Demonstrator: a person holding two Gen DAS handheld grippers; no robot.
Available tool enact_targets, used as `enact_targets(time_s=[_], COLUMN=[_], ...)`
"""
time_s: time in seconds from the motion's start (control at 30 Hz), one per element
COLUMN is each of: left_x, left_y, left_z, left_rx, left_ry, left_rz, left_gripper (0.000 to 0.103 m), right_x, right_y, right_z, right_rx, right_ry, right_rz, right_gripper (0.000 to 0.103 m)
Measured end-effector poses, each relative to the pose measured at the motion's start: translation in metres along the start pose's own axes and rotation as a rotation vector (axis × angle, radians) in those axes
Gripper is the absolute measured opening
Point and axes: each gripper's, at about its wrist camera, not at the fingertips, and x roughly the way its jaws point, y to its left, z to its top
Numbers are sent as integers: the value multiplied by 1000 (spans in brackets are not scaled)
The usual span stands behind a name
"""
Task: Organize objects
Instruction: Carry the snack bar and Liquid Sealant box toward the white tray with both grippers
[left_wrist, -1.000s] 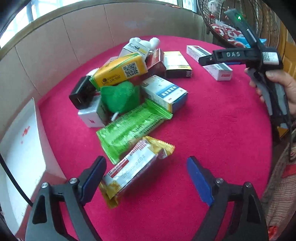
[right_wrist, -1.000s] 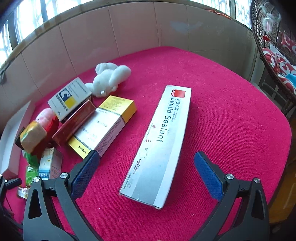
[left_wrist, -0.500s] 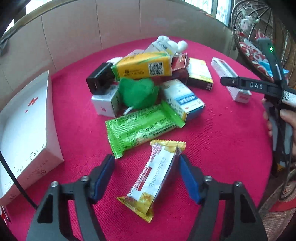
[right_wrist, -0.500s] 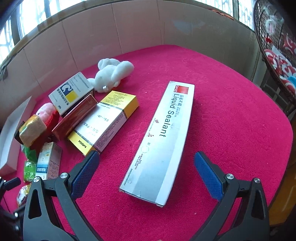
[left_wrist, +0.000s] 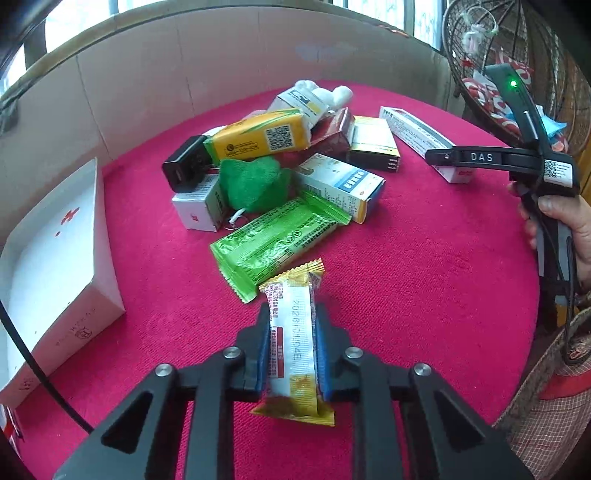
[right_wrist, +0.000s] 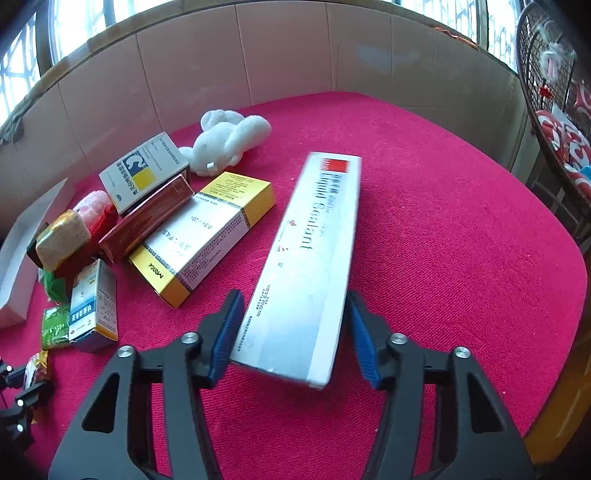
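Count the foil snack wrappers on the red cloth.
2: a green wrapper lying flat at the pile's near edge, and a yellow-and-white bar clamped in the left tongs. More could be buried under the boxes.

Two close downward views, shared pile (left_wrist: 280, 173)

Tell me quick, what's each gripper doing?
Left gripper: just closed, shut on the yellow snack bar.
Right gripper: just been closing, now pressing the sides of the Liquid Sealant box.
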Motion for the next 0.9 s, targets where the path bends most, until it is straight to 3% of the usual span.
enact_targets(time_s=[0.07, 0.43, 0.9], left_x=[-6, -29, -44], left_y=[3, 7, 22], left_z=[-2, -1, -4], left_rx=[-23, -71, -143], left_ry=[-27, -139, -193], left_rz=[6, 33, 64], left_gripper=[19, 19, 19], right_x=[-4, -24, -42], right_y=[-3, -10, 4], right_z=[1, 10, 10], right_rx=[17, 94, 88], right_ry=[-17, -104, -148], right_rz=[17, 106, 200], right_gripper=[43, 43, 43])
